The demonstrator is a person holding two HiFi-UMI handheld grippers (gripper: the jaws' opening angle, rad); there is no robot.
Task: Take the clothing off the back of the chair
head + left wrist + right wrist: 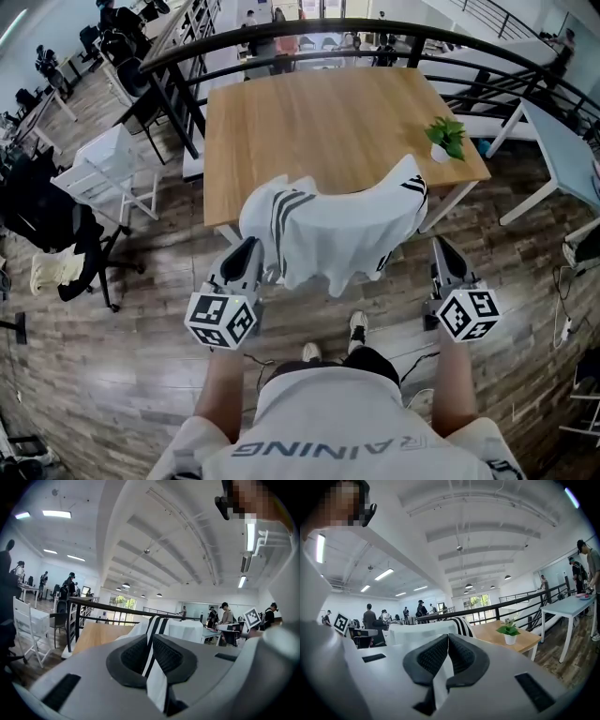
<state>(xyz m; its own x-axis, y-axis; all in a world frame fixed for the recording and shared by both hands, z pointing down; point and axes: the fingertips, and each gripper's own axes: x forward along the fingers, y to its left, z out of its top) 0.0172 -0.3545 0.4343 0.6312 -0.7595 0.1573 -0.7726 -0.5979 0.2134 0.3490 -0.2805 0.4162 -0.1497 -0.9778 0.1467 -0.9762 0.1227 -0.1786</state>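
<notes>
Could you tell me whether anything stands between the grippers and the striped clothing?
Nothing visible does: the left gripper and the right gripper are each shut on the white clothing, fabric pinched between their jaws. The table lies beyond it.

Spread at the near edge of the rectangular light-wood table: white garment with black stripes, left end pinched in the left gripper, right end pinched in the right gripper. On the table by its right edge, towards the near-right corner: small green potted plant. Behind the far edge: curved black metal railing. Left of the table, well apart: white slatted chair.
</notes>
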